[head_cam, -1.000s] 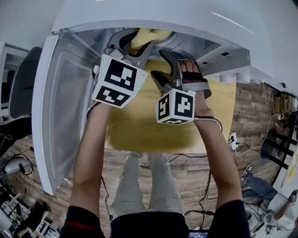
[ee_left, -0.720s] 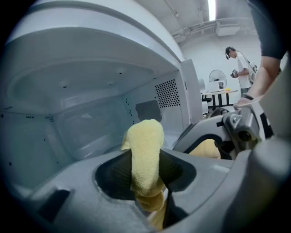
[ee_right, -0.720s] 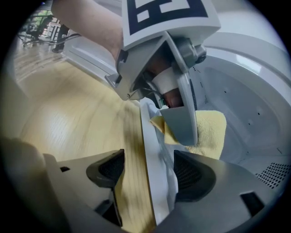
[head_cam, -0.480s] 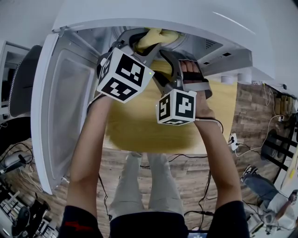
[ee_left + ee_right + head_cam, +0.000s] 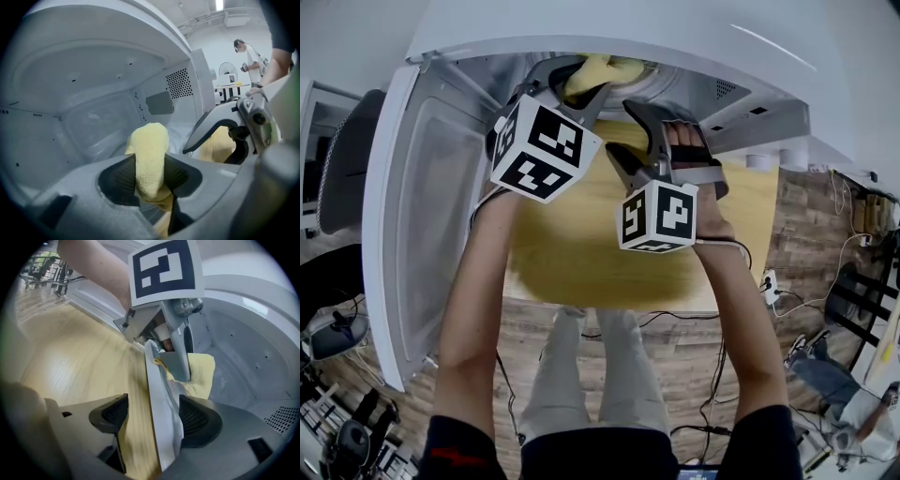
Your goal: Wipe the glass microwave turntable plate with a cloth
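A yellow cloth [image 5: 602, 69] is bunched between the jaws of my left gripper [image 5: 581, 82], which reaches into the open white microwave [image 5: 675, 37]. In the left gripper view the cloth [image 5: 149, 154] stands up between the dark pads. The glass turntable plate [image 5: 159, 394] shows edge-on in the right gripper view, its rim running between the jaws of my right gripper [image 5: 152, 418], which is shut on it. The cloth [image 5: 201, 369] lies against the plate's far face. From the head, the plate [image 5: 572, 234] shows as a blurred clear disc below my right gripper [image 5: 623, 131].
The microwave door [image 5: 422, 216] swings open at the left. A wooden table [image 5: 750, 216] lies under the grippers, with cables and a power strip [image 5: 769, 281] on the floor. A person [image 5: 246, 51] stands far off in the room.
My left gripper with the cloth shifted up and to the right across the plate, then a little back left. The right gripper has stayed nearly still.
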The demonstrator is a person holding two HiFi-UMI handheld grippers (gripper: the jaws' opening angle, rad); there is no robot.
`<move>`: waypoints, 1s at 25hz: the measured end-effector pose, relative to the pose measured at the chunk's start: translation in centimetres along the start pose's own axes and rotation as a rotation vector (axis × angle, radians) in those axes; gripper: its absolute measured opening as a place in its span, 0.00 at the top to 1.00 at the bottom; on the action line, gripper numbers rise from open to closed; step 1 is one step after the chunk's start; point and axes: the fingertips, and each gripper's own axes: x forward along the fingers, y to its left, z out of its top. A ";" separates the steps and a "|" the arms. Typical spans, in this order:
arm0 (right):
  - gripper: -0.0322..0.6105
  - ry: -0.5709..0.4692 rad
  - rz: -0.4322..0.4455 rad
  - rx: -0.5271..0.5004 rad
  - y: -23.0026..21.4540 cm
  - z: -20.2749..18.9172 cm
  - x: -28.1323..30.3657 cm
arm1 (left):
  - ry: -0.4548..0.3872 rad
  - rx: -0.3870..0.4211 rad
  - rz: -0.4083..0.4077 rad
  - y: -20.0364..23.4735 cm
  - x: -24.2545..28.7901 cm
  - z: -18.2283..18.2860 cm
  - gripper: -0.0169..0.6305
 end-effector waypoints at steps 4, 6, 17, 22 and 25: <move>0.48 -0.001 0.001 -0.002 0.0 0.0 0.0 | 0.032 0.022 0.053 0.7 0.0 -0.5 0.76; 0.48 -0.003 0.001 -0.001 0.0 0.1 0.0 | 0.048 0.062 0.074 0.8 -0.1 -0.6 0.76; 0.48 -0.008 -0.001 0.001 0.0 0.0 -0.1 | 0.115 0.066 0.148 2.0 -0.6 -1.6 0.76; 0.48 -0.008 -0.002 0.001 0.0 0.0 -0.1 | 0.127 0.014 0.167 2.5 -0.6 -1.8 0.76; 0.48 -0.011 -0.004 0.006 0.0 0.1 -0.1 | 0.125 0.015 0.155 2.4 -0.5 -1.8 0.76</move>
